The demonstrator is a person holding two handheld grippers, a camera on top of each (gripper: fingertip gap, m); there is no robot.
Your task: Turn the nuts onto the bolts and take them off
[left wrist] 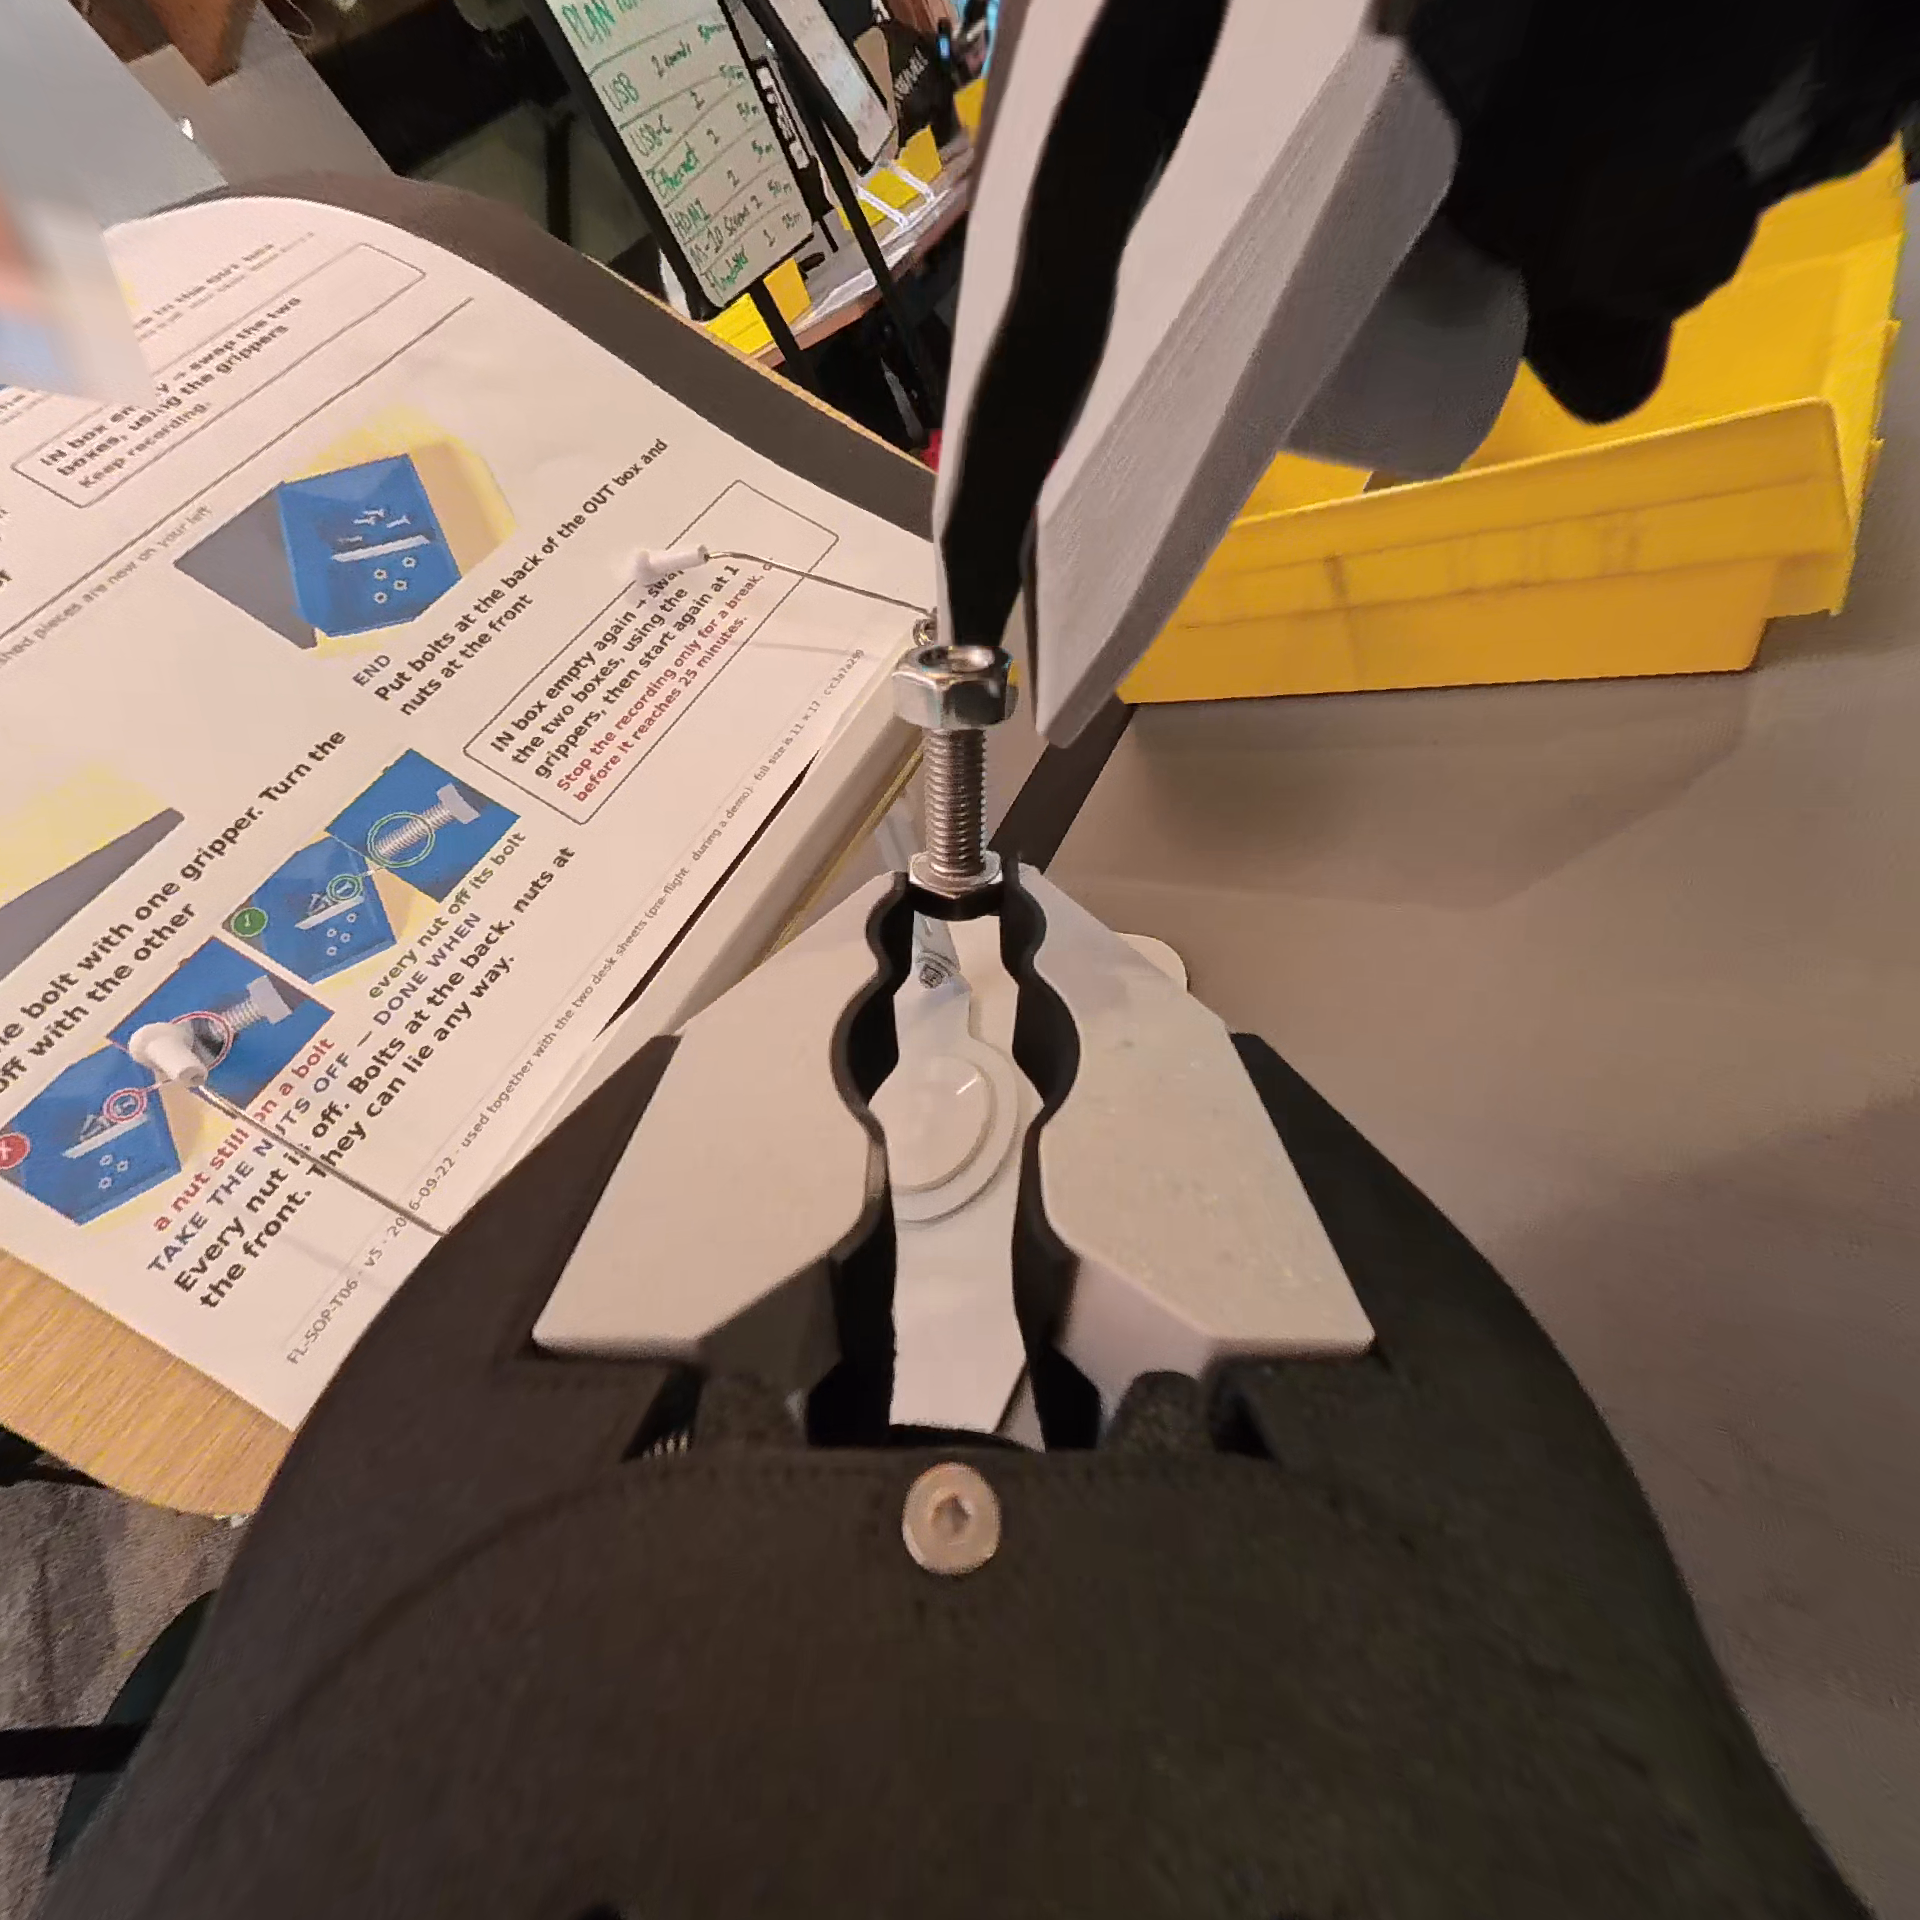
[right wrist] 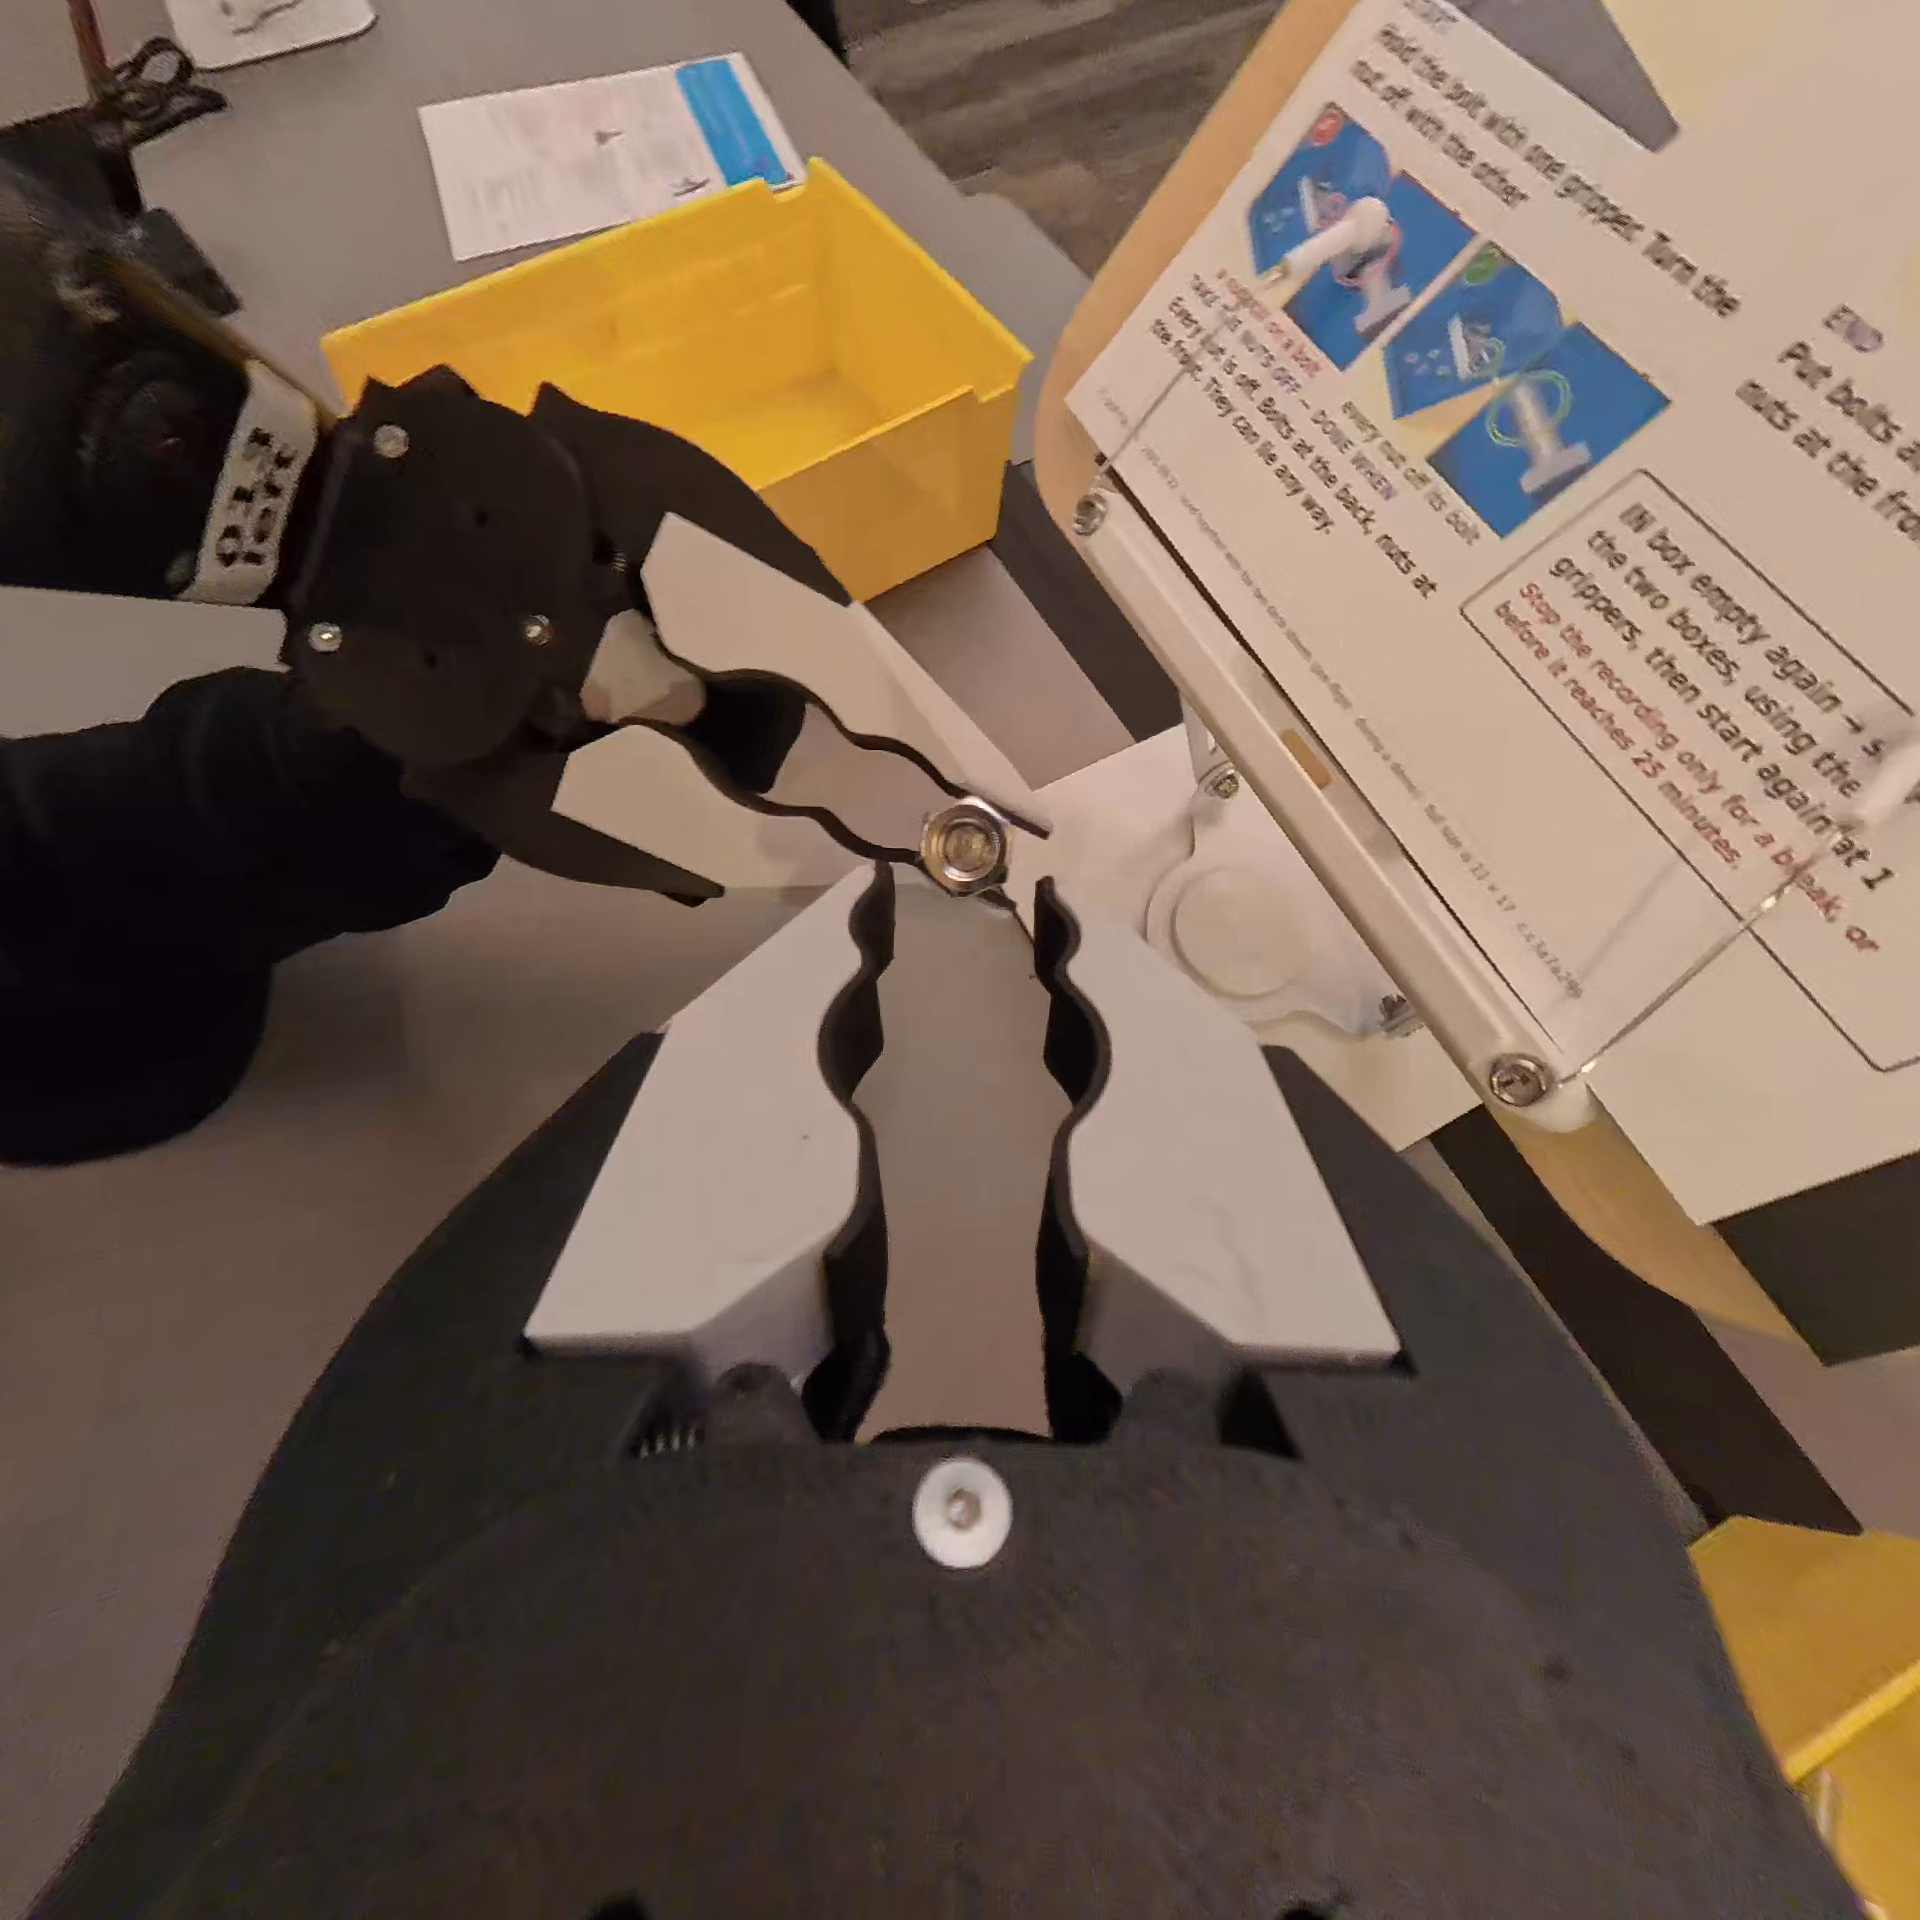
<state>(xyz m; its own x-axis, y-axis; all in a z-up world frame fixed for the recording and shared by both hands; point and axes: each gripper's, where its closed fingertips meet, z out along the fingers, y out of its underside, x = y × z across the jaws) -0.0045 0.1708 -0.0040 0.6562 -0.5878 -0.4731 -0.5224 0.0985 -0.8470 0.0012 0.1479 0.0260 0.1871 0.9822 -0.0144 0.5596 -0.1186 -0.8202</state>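
The left gripper (left wrist: 954, 896) is clamped on the hexagonal head of a steel bolt (left wrist: 949, 805), whose threaded shank stands out past the black wavy pads. A shiny hex nut (left wrist: 954, 686) sits at the shank's far end. The right gripper (right wrist: 964, 883) has its fingers apart, its tips just beside the nut (right wrist: 964, 854), apparently not gripping it. Glossy yellow plastic bins (left wrist: 1507, 561) rest on the smooth grey table (left wrist: 1507, 1039), beside a printed instruction sheet (left wrist: 343, 727).

Printed text with blue-and-yellow pictures covers the instruction sheet (left wrist: 416, 727) at the left of the left wrist view. Handwritten green and black lines fill the whiteboard (left wrist: 675, 156) at upper centre. In the right wrist view a printed leaflet (right wrist: 603, 145) lies at top.
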